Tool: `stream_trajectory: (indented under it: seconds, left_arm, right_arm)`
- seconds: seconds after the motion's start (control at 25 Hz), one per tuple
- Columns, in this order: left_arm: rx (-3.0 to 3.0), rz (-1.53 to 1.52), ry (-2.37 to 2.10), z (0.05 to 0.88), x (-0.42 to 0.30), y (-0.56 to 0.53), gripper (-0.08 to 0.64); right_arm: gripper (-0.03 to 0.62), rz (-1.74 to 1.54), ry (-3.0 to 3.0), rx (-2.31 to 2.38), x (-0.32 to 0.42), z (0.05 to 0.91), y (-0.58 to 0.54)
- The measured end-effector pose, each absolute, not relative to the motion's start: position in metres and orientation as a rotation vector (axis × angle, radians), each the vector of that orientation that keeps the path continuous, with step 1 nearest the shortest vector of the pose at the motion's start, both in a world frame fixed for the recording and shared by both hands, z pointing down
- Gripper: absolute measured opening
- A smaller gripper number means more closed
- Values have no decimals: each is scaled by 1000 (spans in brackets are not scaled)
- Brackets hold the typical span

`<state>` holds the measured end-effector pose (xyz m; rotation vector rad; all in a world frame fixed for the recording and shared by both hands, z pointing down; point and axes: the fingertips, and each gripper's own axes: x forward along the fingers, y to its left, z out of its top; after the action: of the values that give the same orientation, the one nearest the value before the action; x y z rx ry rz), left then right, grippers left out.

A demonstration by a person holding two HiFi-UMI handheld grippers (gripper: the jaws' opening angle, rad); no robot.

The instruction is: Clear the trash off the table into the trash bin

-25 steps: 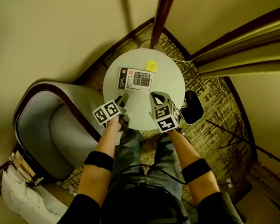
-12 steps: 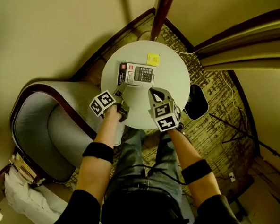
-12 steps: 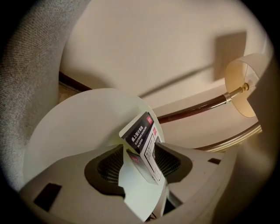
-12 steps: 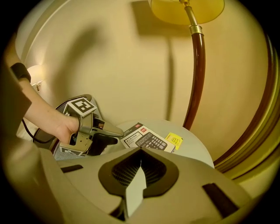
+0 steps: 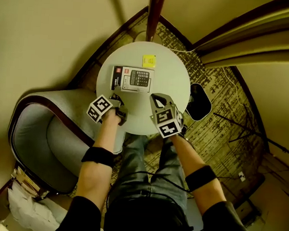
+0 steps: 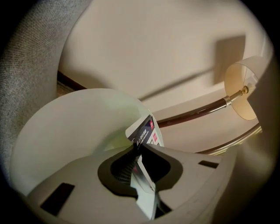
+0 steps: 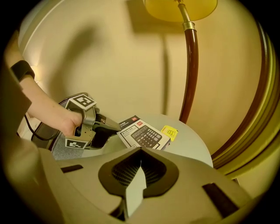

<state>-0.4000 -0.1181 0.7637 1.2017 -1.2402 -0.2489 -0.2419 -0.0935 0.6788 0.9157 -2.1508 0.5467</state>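
A calculator box (image 5: 133, 79) lies flat on the round white table (image 5: 173, 82), with a yellow sticky note (image 5: 149, 61) just beyond it. My left gripper (image 5: 117, 92) is at the box's near left corner. Its jaws have just been closing, and in the left gripper view (image 6: 136, 148) they pinch the edge of the calculator box (image 6: 146, 131). My right gripper (image 5: 155, 97) hovers over the table's near side, shut with nothing in it. The right gripper view (image 7: 141, 162) shows the calculator box (image 7: 142, 133), the sticky note (image 7: 169, 132) and the left gripper (image 7: 114, 127) ahead.
A dark round bin (image 5: 200, 102) stands on the patterned carpet right of the table. A grey armchair (image 5: 40, 135) is close on the left. A floor lamp's brown pole (image 5: 154, 13) rises behind the table by the wall.
My left gripper has slid forward to the box's near corner and closed on its edge. The right gripper has sunk slightly and stays shut.
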Motion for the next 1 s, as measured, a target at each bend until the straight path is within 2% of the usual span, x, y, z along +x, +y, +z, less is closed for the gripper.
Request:
stream_trajectory:
  seconds: [0.24, 0.72, 1.0]
  left_arm:
    - [1254, -354, -1167, 742, -394, -121, 0]
    - [1308, -484, -1128, 671, -382, -117, 0]
    - [1323, -557, -1132, 602, -383, -92, 1]
  right_arm:
    - [0, 558, -2137, 929, -238, 678, -86]
    - [0, 518, -2181, 944, -231, 628, -92]
    - [0, 486, -2226, 948, -231, 573, -80]
